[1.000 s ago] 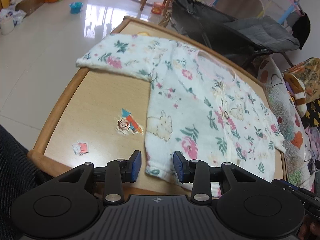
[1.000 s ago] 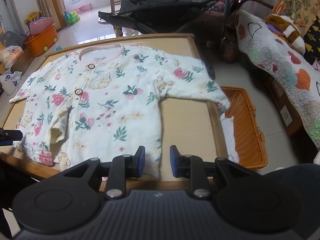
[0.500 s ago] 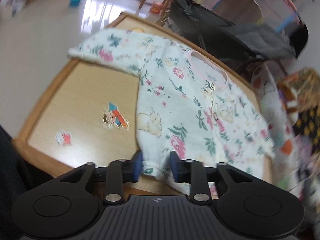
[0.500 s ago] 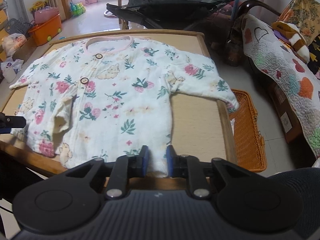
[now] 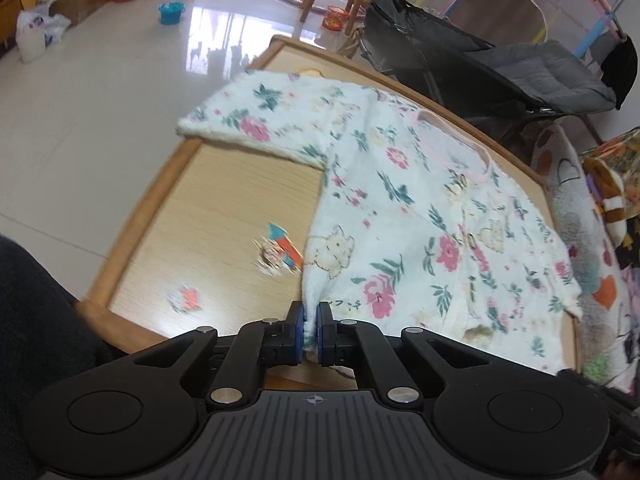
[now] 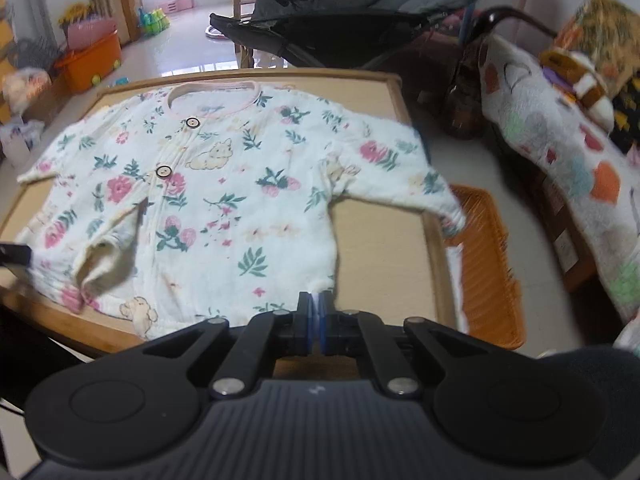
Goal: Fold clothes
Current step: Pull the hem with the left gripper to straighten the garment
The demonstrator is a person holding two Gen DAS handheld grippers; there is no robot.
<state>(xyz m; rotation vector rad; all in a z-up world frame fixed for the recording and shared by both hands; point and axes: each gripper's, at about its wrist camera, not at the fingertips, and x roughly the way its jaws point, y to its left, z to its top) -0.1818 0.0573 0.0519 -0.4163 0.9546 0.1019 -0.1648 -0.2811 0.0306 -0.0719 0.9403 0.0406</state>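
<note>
A white floral baby shirt (image 5: 420,216) (image 6: 224,200) with a pink collar and buttons lies spread flat on the wooden table (image 5: 224,208) (image 6: 384,248), sleeves out to both sides. My left gripper (image 5: 310,322) is shut on the shirt's near hem at its left corner; a fold of white cloth shows between the blue pads. My right gripper (image 6: 316,316) is shut on the near hem at the shirt's right corner. The left gripper's tip (image 6: 14,254) shows at the far left edge of the right wrist view.
Cartoon stickers (image 5: 280,254) mark the tabletop left of the shirt. An orange woven basket (image 6: 488,264) stands on the floor right of the table. A dark reclined stroller (image 6: 320,32) stands behind the table, a quilted couch (image 6: 560,152) at right, and an orange toy bin (image 6: 92,60) at the far left.
Both grippers have closed from open onto the shirt's near hem, pinching the cloth. The hem corners have bunched slightly at the pads.
</note>
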